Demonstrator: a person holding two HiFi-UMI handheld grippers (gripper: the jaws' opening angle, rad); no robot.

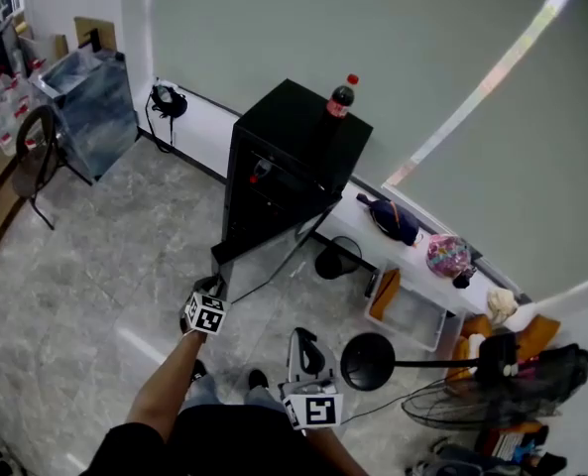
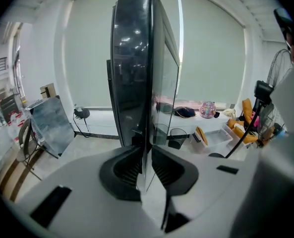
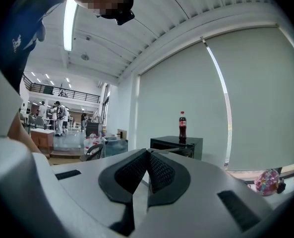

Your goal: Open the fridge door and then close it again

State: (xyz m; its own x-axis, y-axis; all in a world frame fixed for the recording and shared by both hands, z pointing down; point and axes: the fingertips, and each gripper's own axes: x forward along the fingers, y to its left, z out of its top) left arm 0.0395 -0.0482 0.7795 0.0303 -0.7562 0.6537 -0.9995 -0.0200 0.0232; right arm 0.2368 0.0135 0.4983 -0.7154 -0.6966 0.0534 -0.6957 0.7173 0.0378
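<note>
**Fridge door open, pinched by its edge**

The left gripper point(image 1: 212, 291) has its jaws pinching the free edge of the fridge door point(image 2: 137, 73), which is swung out from the black fridge point(image 1: 292, 152) by the wall. The hold is thin, so a pull off-line could slip the jaws off. A hard slam might topple the cola bottle point(image 1: 341, 97) on top. The right gripper point(image 1: 303, 345) is idle, its jaws pressed together on nothing.
</note>
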